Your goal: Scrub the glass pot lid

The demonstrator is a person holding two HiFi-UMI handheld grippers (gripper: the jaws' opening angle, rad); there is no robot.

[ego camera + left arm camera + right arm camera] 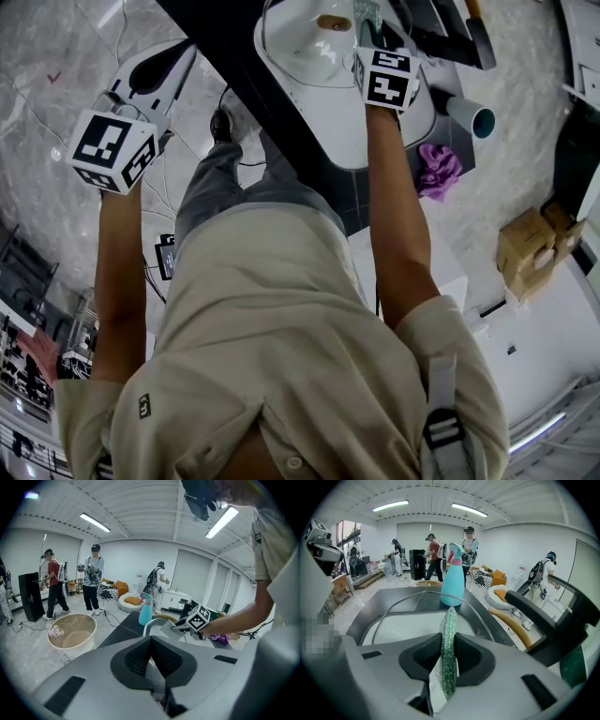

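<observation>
The glass pot lid [302, 39] with a brown knob lies in the white sink [375, 131]. Its metal rim arcs across the right gripper view, where the lid [412, 620] sits just ahead of the jaws. My right gripper [367, 30] hovers over the lid, shut on a green and silver scrub pad [449, 658] that stands edge-on between the pads. The left gripper view shows that same gripper [185, 624] with its scrub pad [168, 627] above the sink. Far from the sink, out over the floor at the left, my left gripper [155, 70] is shut on nothing.
A teal spray bottle [453, 581] stands on the black counter [234, 56] behind the sink. A purple cloth [439, 171] lies to the right, near cardboard boxes [530, 248]. A black handle [543, 609] juts in at the right. A round tub [72, 634] and several people stand beyond.
</observation>
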